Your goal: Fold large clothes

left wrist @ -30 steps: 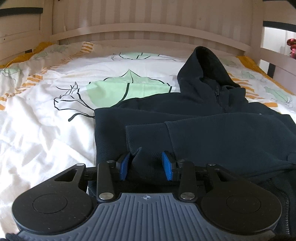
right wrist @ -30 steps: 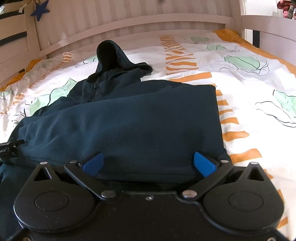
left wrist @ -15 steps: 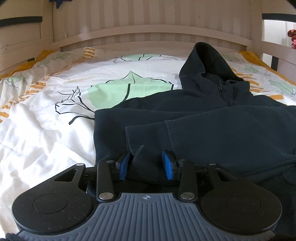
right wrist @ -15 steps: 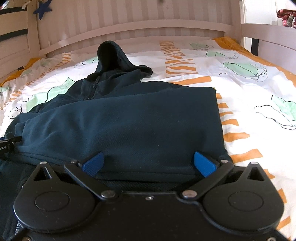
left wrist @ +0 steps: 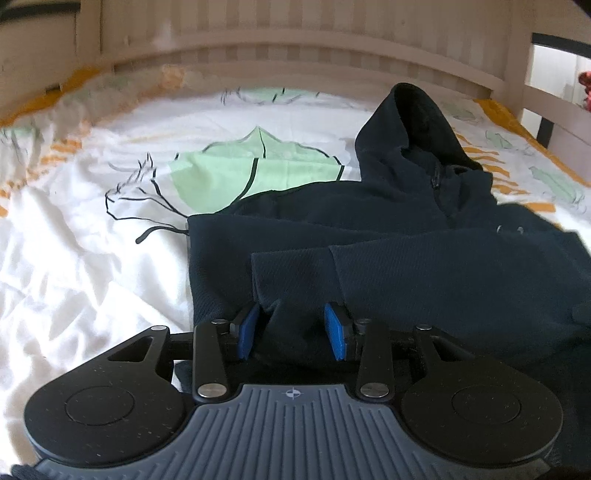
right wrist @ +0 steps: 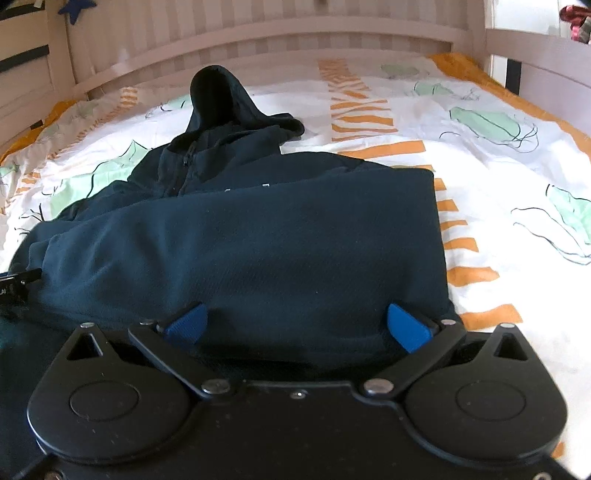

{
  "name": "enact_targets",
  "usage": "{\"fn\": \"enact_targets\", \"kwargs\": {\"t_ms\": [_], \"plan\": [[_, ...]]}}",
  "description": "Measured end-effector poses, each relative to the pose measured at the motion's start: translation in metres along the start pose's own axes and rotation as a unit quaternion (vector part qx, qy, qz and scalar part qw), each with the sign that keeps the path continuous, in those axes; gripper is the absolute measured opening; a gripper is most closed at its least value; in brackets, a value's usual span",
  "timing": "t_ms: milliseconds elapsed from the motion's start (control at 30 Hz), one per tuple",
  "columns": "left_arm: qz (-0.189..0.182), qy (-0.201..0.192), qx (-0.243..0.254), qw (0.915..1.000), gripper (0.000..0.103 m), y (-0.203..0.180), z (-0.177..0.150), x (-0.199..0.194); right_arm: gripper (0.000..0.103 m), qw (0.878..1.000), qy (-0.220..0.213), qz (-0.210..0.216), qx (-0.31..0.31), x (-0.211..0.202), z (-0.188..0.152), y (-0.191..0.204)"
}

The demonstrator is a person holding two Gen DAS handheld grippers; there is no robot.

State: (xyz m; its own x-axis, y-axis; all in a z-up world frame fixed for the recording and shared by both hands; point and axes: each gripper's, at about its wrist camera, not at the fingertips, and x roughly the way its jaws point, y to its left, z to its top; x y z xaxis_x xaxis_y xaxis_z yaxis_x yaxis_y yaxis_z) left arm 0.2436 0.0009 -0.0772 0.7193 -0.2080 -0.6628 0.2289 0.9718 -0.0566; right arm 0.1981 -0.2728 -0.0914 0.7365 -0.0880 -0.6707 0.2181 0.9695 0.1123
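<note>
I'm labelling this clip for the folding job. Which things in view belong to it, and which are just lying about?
In the job:
- dark hoodie
- left tongs, fabric bunched between the pads
- right tongs, wide open at the hem

Just there:
- leaf-print bedsheet
- wooden bed rail
- blue star on the wall
</note>
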Motion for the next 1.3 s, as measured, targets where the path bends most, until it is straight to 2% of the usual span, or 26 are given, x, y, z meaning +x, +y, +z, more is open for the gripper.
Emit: {"fn": "enact_targets", "kwargs": {"t_ms": [67, 133, 233, 300, 400, 533, 633, 867, 933, 1000, 1067, 1133, 1233, 1300], "plan": [[-0.006, -0.001, -0.009, 0.9999, 0.04, 0.001, 0.015, -0.008, 0.101, 0.999, -0.03, 0.018, 0.001, -0.012, 0.014, 0.0], [-0.016, -0.025, -0.001, 0.9996, 0.05, -0.003, 0.035, -0.015, 0.101, 0.998, -0.059, 0.026, -0.011, -0.017, 0.034, 0.004], [-0.037, -0.053, 0.014, 0.9978, 0.057, -0.014, 0.063, -0.014, 0.101, 0.996, -0.078, 0.047, -0.009, -0.002, 0.067, 0.006], [-0.064, -0.055, 0.017, 0.9963, 0.058, -0.023, 0.082, -0.001, 0.101, 0.995, -0.081, 0.051, 0.005, 0.019, 0.085, 0.004], [-0.086, -0.051, 0.025, 0.9947, 0.058, -0.039, 0.108, 0.027, 0.101, 0.995, -0.086, 0.052, 0.008, 0.054, 0.105, 0.005], [-0.099, -0.054, 0.06, 0.9919, 0.058, -0.066, 0.138, 0.062, 0.1, 0.995, -0.083, 0.041, -0.022, 0.098, 0.123, 0.01], [-0.094, -0.048, 0.088, 0.9905, 0.058, -0.092, 0.156, 0.09, 0.1, 0.996, -0.085, 0.032, -0.026, 0.12, 0.133, 0.009], [-0.076, -0.056, 0.147, 0.9846, 0.058, -0.139, 0.183, 0.139, 0.1, 0.996, -0.074, 0.021, -0.037, 0.149, 0.147, 0.005], [-0.053, -0.051, 0.174, 0.9819, 0.058, -0.149, 0.189, 0.154, 0.1, 0.997, -0.069, 0.02, -0.041, 0.152, 0.148, 0.003], [-0.015, -0.053, 0.207, 0.9769, 0.057, -0.154, 0.193, 0.167, 0.1, 0.997, -0.067, 0.022, -0.037, 0.152, 0.148, 0.002], [0.022, -0.054, 0.216, 0.9747, 0.057, -0.149, 0.196, 0.176, 0.1, 0.997, -0.064, 0.025, -0.033, 0.153, 0.15, 0.0], [0.043, -0.055, 0.195, 0.9784, 0.057, -0.132, 0.2, 0.18, 0.1, 0.997, -0.061, 0.026, -0.035, 0.151, 0.151, 0.0], [0.067, -0.055, 0.119, 0.989, 0.058, -0.089, 0.206, 0.181, 0.1, 0.997, -0.06, 0.028, -0.047, 0.151, 0.155, 0.002], [0.065, -0.032, 0.07, 0.9949, 0.059, -0.057, 0.206, 0.186, 0.101, 0.997, -0.055, 0.03, -0.055, 0.152, 0.158, 0.004]]}}
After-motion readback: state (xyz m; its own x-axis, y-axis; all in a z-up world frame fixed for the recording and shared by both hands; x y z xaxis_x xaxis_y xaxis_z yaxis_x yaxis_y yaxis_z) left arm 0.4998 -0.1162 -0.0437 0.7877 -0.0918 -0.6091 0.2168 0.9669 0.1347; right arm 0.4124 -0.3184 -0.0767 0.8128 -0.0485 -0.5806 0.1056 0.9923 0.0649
